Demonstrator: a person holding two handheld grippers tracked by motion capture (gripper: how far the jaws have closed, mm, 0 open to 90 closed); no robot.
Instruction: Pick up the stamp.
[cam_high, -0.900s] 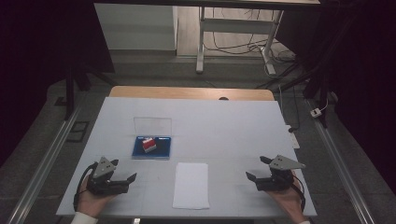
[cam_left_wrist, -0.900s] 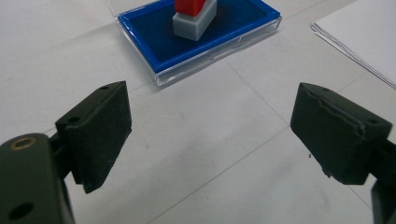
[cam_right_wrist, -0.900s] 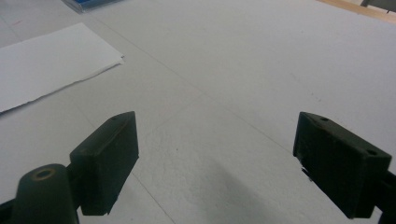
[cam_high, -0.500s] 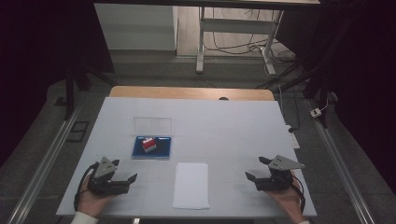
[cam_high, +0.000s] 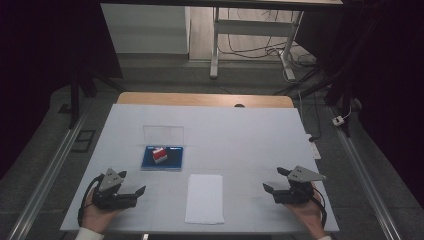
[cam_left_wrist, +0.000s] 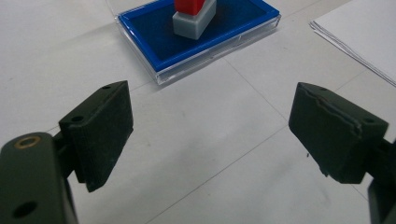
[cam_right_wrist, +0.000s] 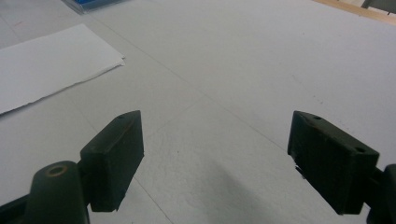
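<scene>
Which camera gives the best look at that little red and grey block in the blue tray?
The left gripper view: the small red and grey block looms close, though its top is cropped. The high view shows it whole but tiny. The right gripper view catches just a blue corner of the tray.

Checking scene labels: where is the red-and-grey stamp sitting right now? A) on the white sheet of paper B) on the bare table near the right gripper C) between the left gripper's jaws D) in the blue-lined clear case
D: the red-and-grey stamp stands upright on the blue lining of the clear case, apart from the paper and both open grippers.
</scene>
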